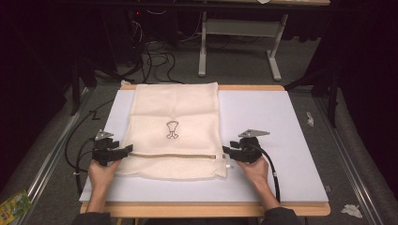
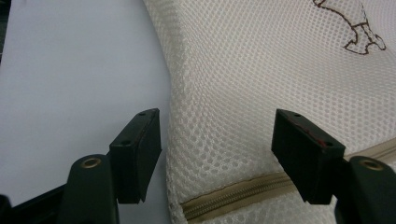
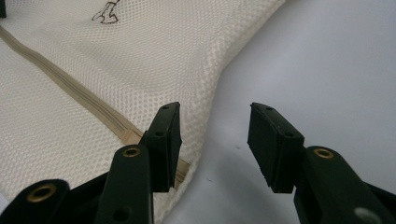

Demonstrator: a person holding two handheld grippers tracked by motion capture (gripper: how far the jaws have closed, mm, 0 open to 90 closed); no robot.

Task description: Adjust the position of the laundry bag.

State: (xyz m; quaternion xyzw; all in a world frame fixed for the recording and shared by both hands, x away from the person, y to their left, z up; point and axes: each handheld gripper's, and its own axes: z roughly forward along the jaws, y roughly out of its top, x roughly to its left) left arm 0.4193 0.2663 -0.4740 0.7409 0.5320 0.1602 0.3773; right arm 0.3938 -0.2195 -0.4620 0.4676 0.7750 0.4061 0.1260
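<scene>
We see a cream mesh laundry bag [image 1: 174,131] on the white tabletop [image 1: 272,126]; grey floor, cables behind; both grippers' jaws apart, unclamped.

No words, numbers or brand names can be read anywhere. The one sign is a small dark outlined emblem [image 1: 172,130] printed on the middle of the cream mesh zip bag [image 1: 155,110] lying on the white worktop; its shape is a wide top narrowing to a stem, and no letters show in it. The left gripper view catches part of this emblem [image 2: 357,28], and the right gripper view its edge [image 3: 106,13].
</scene>
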